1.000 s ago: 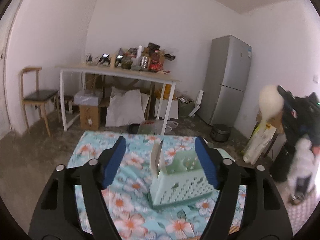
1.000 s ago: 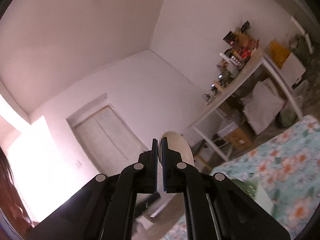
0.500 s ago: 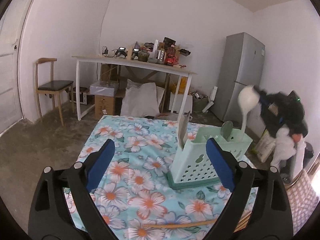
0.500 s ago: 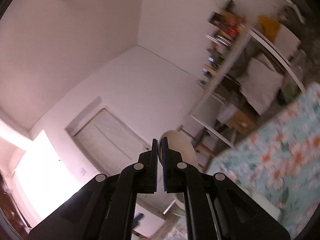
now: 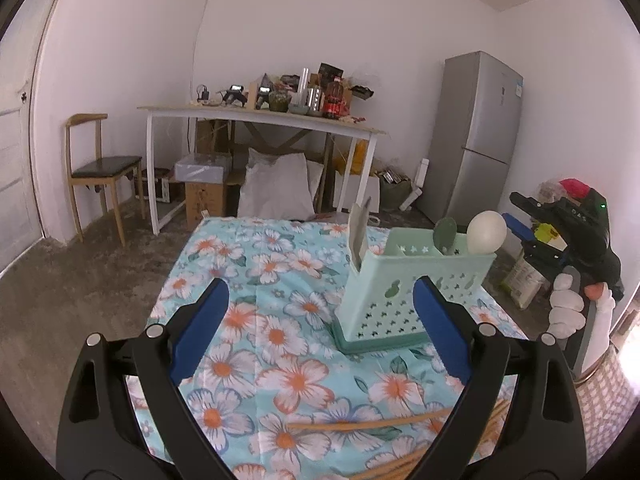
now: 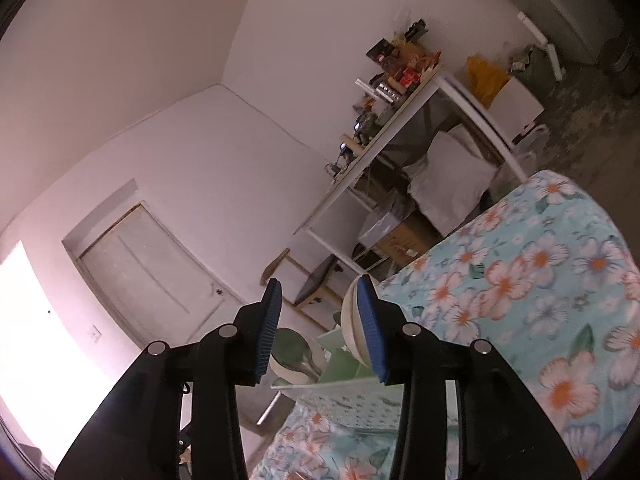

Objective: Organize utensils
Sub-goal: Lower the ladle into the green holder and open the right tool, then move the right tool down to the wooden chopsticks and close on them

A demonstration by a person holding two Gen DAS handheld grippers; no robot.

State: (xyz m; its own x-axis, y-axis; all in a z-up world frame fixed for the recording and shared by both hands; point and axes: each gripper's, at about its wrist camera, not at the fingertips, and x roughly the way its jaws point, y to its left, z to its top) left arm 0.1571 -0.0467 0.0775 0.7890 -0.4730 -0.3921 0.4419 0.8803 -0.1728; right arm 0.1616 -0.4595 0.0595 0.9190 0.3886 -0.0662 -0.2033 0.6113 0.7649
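A mint-green utensil basket [image 5: 404, 292] stands on the floral tablecloth [image 5: 280, 320]. In it stand a white spoon [image 5: 486, 232], a green spoon [image 5: 446, 234] and a flat blade [image 5: 358, 228]. Wooden chopsticks [image 5: 384, 424] lie on the cloth near the front edge. My left gripper [image 5: 320, 332] is open and empty, held above the cloth before the basket. My right gripper [image 6: 320, 328] is open over the basket [image 6: 352, 396]; the white spoon [image 6: 352, 324] stands beside its right pad, and the green spoon [image 6: 292, 348] sits lower left. It also shows in the left wrist view [image 5: 560, 224].
A white table [image 5: 260, 116] with clutter stands at the far wall, with boxes and a sack beneath. A wooden chair [image 5: 100, 168] is at left, a grey fridge [image 5: 472, 136] at right. A door [image 6: 152, 280] shows in the right wrist view.
My right gripper lowered the white spoon into the basket and opened, letting it go. The left gripper drew back and lower, so the chopsticks came into view.
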